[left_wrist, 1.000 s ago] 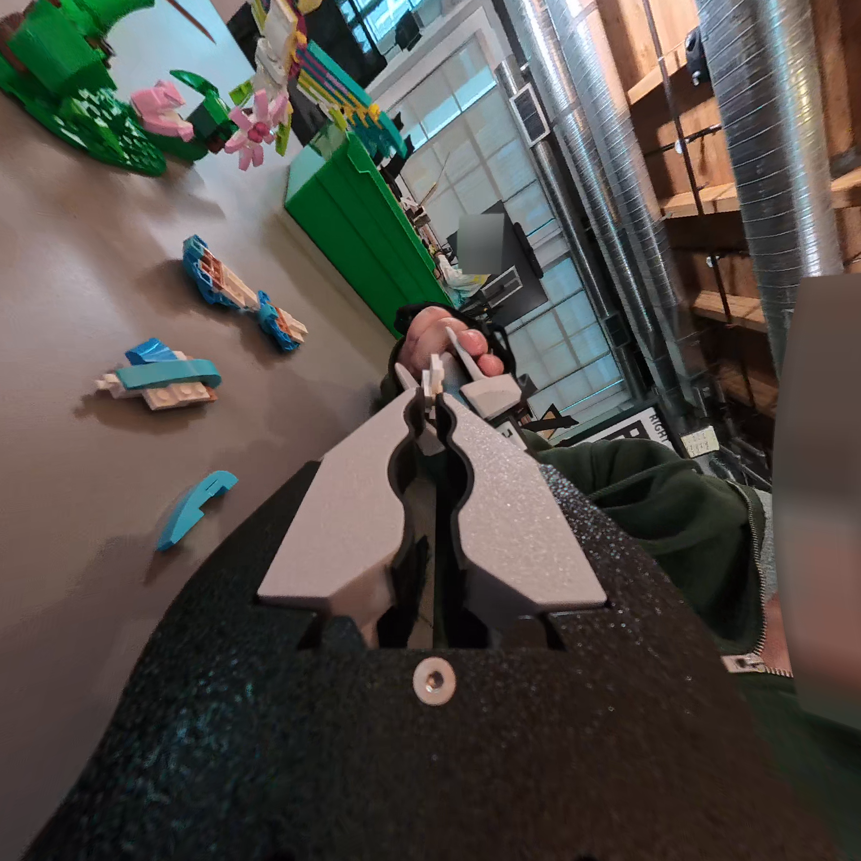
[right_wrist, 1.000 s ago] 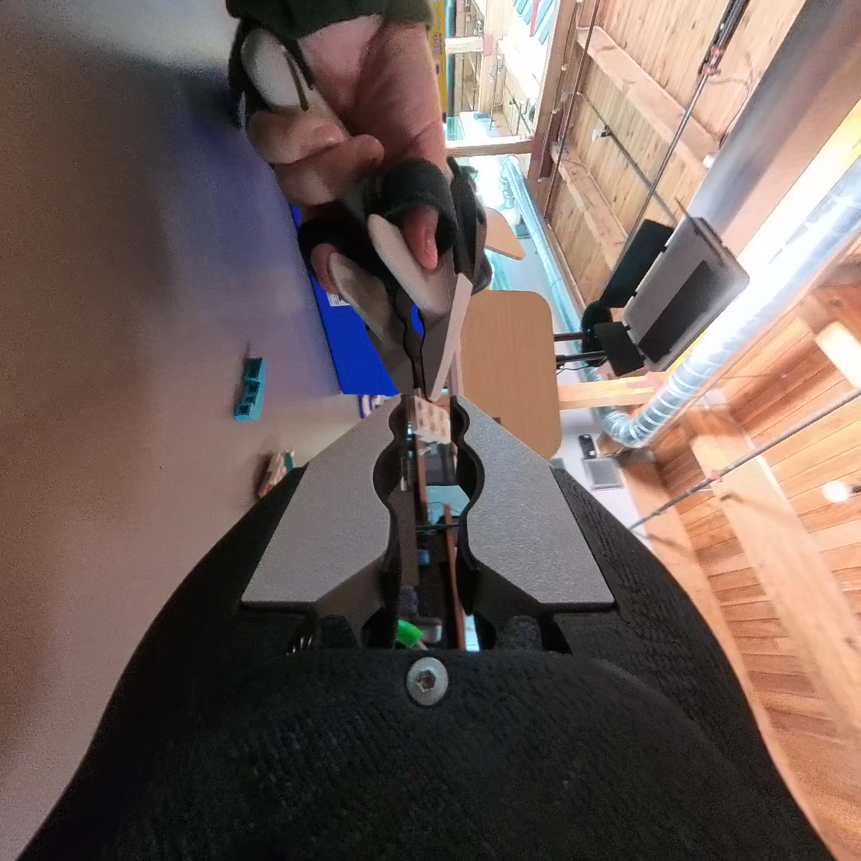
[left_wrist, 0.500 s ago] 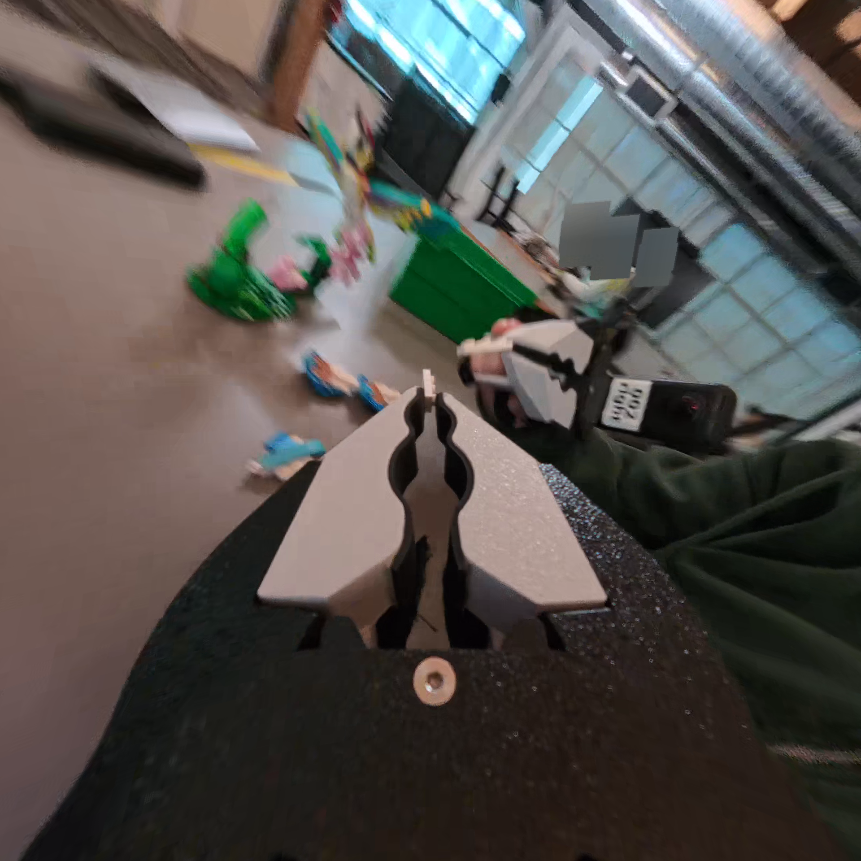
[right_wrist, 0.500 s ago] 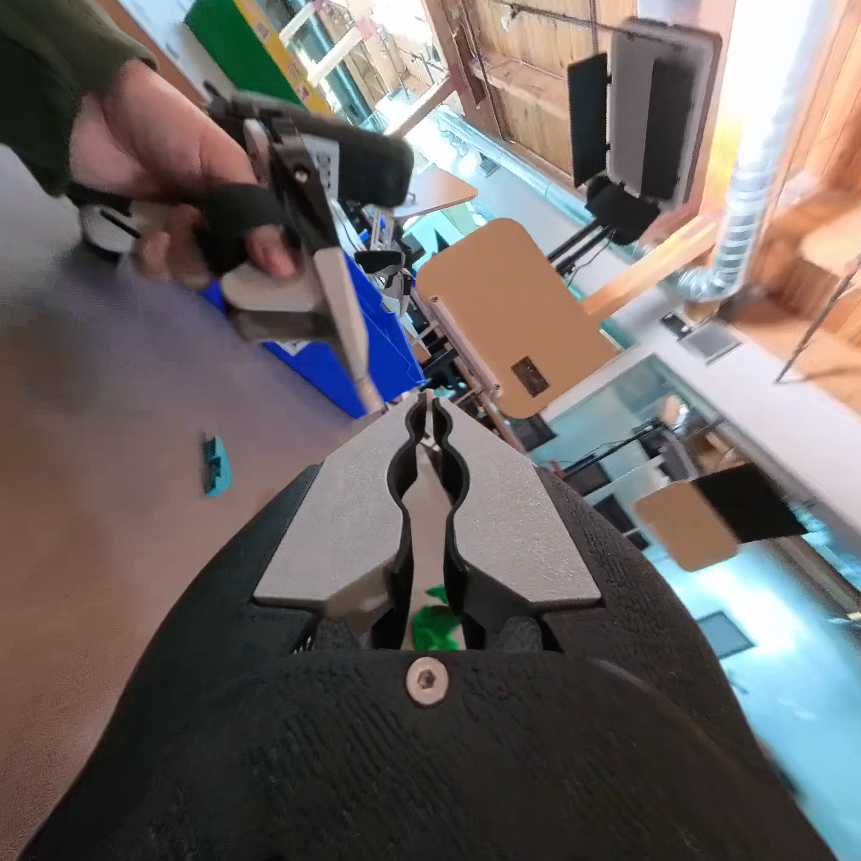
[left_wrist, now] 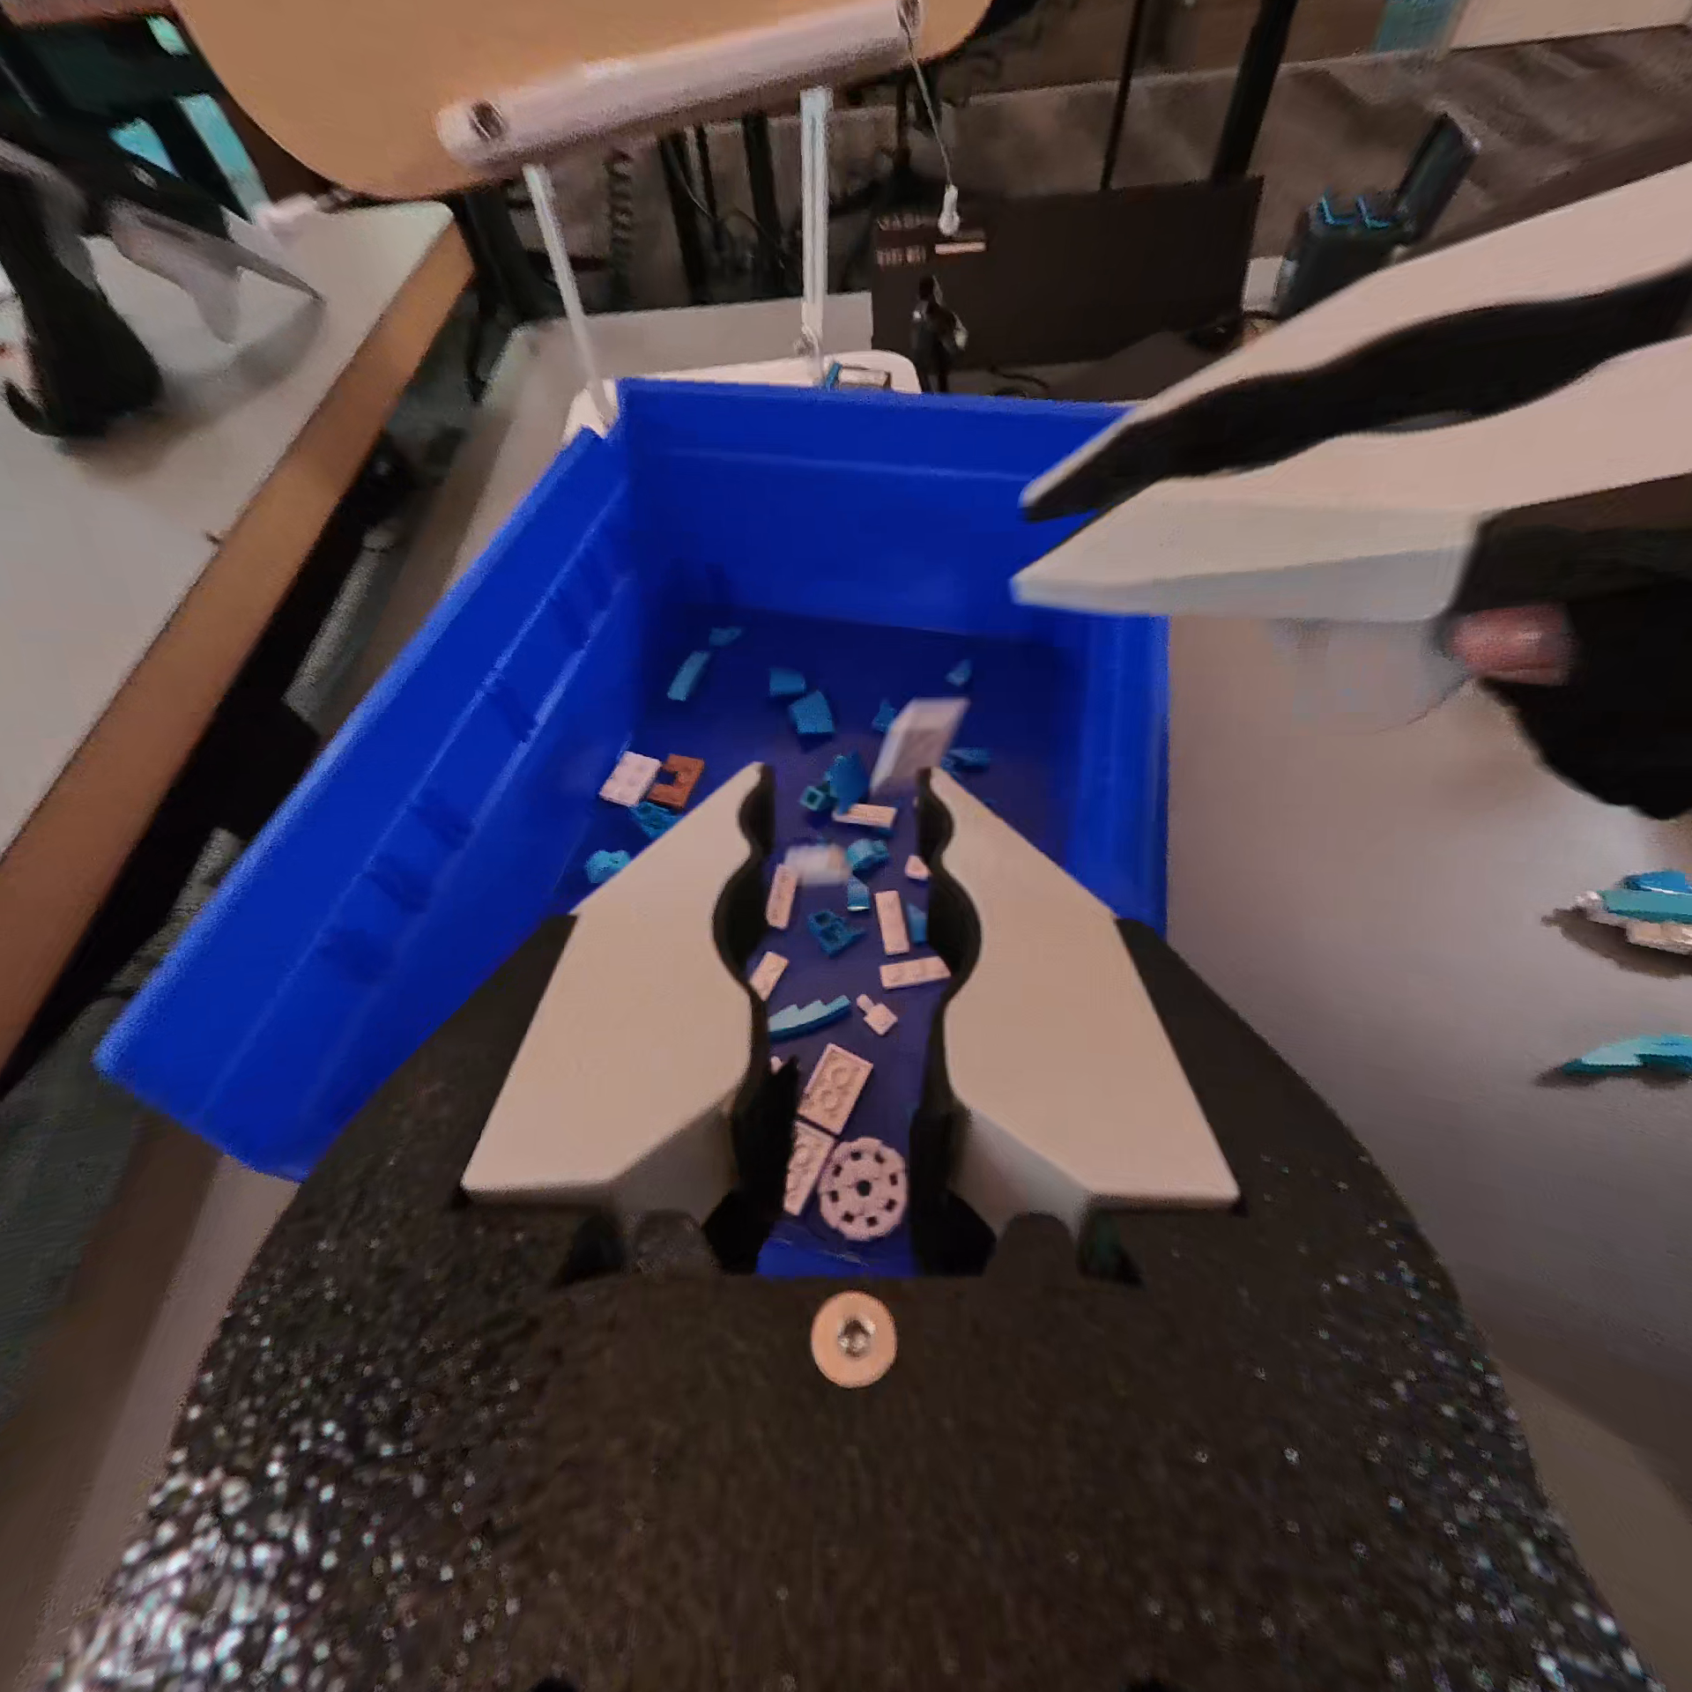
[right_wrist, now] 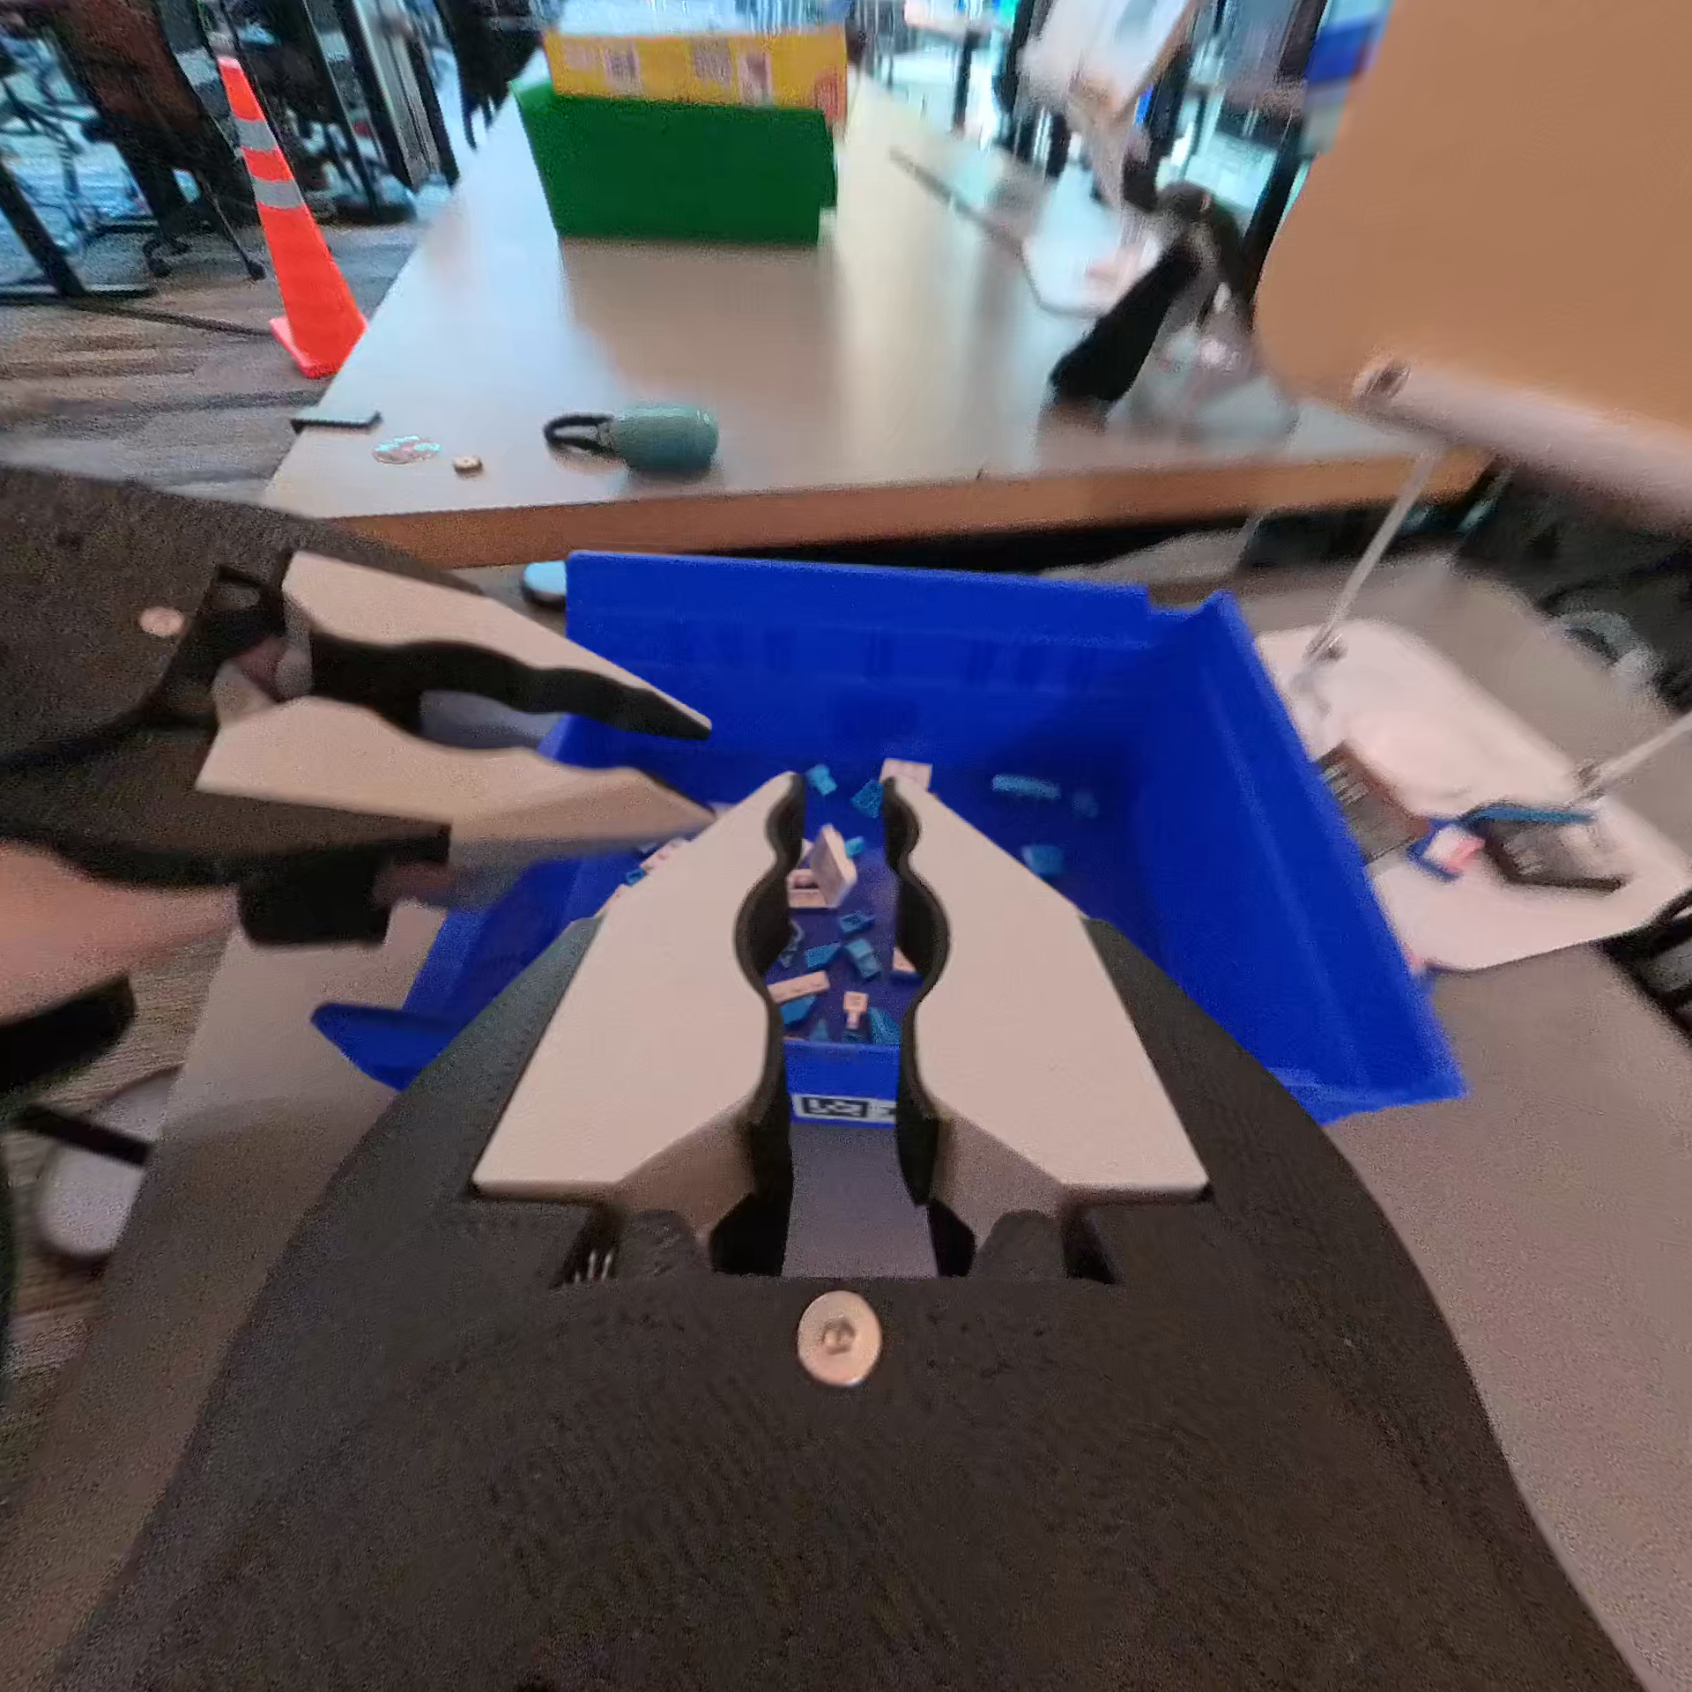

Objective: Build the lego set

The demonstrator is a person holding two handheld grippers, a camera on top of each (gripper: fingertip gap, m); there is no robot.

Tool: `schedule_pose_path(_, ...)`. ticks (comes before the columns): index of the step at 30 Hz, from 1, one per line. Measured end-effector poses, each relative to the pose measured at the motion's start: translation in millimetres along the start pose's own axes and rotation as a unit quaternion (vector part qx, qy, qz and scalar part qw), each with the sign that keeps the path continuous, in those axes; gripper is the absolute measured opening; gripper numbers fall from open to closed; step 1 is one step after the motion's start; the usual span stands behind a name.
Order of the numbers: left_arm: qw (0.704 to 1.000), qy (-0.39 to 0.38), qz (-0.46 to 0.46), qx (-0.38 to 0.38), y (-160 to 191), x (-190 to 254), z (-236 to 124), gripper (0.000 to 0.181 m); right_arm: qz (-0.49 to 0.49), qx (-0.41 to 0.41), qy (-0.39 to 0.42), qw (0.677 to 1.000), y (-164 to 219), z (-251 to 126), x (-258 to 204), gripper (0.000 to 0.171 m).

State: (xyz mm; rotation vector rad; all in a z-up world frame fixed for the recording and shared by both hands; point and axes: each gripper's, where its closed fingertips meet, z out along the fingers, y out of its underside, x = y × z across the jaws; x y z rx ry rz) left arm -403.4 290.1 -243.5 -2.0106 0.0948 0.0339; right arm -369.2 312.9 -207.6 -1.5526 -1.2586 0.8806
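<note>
Nearest, the left gripper (left_wrist: 840,787): jaws parted by a clear gap, nothing between them, poised over the near end of the blue bin (left_wrist: 385,879), probably so the contents show through the gap. Seen there: loose small bricks (left_wrist: 847,925), blue and pale, scattered on the bin floor, with a pale round perforated plate (left_wrist: 862,1187) closest, at 6 o'clock. A blurred pale piece (left_wrist: 918,743) at 12 o'clock, tilted, whether resting or falling impossible to tell. At 2 o'clock, the right gripper (left_wrist: 1021,540), also slightly open and empty, tips over the bin's far right corner. Off at 3 o'clock on the grey table (left_wrist: 1328,961), a few blue pieces (left_wrist: 1639,1053) outside the bin. Farthest, at 12 o'clock, a tan chair seat (left_wrist: 513,82).
</note>
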Motion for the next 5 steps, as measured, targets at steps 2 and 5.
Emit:
schedule_pose_path(2, 1.0, 0.024, -0.013, -0.006, 3.7, 7.8, 5.1, 0.035, 0.045, -0.01, -0.031, 0.998, 3.0, 9.5, -5.7, 0.035)
schedule_pose_path(5, 0.999, 0.037, -0.022, -0.006, 3.3, 10.6, 5.5, 0.043, 0.054, 0.0, -0.034, 0.998, 4.5, -5.4, -5.7, 0.041)
